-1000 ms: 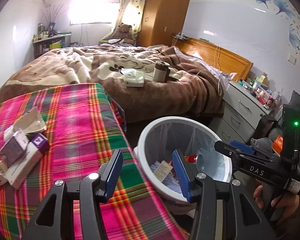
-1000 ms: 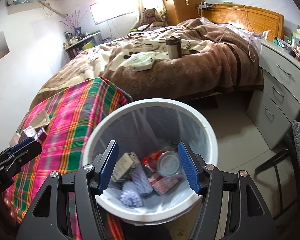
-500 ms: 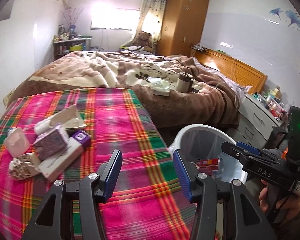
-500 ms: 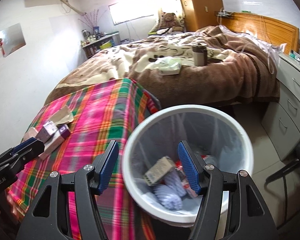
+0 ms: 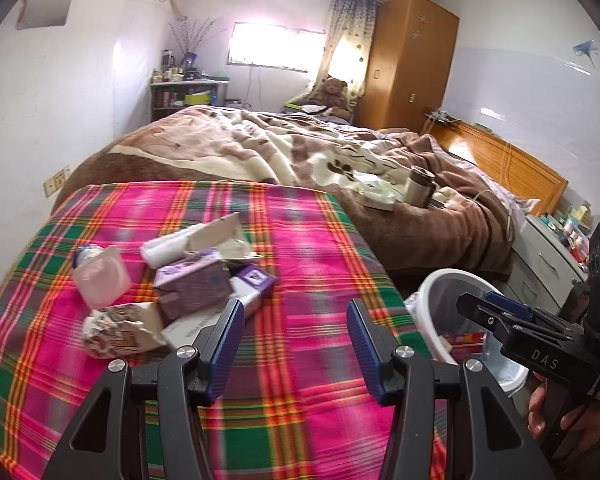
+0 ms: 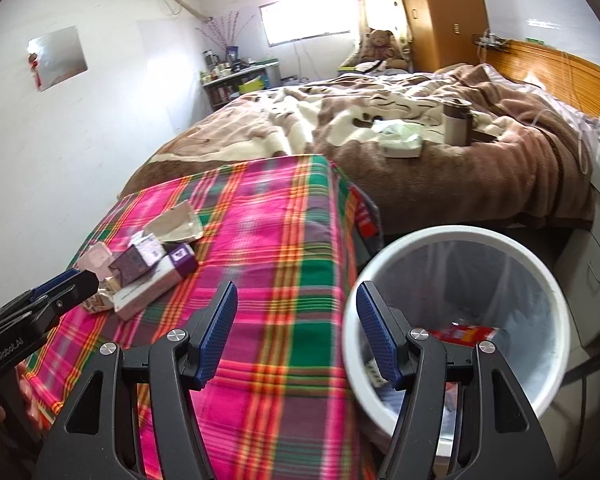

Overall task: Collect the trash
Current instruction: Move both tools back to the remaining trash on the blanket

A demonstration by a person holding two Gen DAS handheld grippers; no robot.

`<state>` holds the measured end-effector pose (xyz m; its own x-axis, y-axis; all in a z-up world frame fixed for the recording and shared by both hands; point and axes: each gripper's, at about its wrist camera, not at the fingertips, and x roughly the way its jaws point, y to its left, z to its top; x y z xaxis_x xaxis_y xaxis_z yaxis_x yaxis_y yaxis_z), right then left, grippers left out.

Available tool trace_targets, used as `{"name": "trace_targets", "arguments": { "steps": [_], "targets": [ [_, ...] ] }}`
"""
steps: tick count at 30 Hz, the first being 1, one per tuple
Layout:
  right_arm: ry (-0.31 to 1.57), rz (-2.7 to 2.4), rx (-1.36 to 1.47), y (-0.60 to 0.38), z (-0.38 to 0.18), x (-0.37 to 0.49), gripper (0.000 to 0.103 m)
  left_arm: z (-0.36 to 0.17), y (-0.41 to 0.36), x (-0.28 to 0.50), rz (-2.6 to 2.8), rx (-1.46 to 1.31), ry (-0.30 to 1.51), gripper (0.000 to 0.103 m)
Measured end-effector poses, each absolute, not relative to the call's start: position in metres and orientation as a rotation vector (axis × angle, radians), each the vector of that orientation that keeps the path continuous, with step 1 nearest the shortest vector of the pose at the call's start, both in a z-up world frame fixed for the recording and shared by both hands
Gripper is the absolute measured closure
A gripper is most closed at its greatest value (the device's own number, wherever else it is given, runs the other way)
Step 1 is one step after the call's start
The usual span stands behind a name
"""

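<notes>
Trash pile (image 5: pixel 172 280) sits on plaid bench (image 5: pixel 300 248), left of centre, well apart from bin (image 5: pixel 436 292) at bench's right edge.

Left wrist view: left gripper (image 5: pixel 294 340) spread, holding nothing, hovering just right of pile. Best approach: swing left, drop fingers (image 5: pixel 226 344) astride purple box (image 5: pixel 192 284), top item, rigid enough to pinch.

Right wrist view: right gripper (image 6: pixel 296 332) also released, empty, btwn bench and bin (image 6: pixel 456 240). Bin holds red wrapper (image 6: pixel 460 332), prob. more; contents blurred. Keep right clear of left's path.
</notes>
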<state>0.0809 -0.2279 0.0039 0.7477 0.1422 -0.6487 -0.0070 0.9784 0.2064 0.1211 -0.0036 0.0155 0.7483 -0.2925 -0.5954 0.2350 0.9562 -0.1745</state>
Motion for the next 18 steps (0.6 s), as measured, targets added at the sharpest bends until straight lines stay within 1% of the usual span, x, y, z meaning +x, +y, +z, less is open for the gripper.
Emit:
{"name": "trace_targets", "arguments": {
  "steps": [16,18],
  "targets": [
    [0.758,0.183,0.17,-0.156,-0.007,0.111,0.04,0.006,0.09,0.141,-0.12,-0.143,0.658,0.05],
    [0.773,0.188,0.17,-0.148,-0.011,0.116,0.04,0.001,0.104,0.146,-0.104,-0.159,0.671,0.049]
  ]
}}
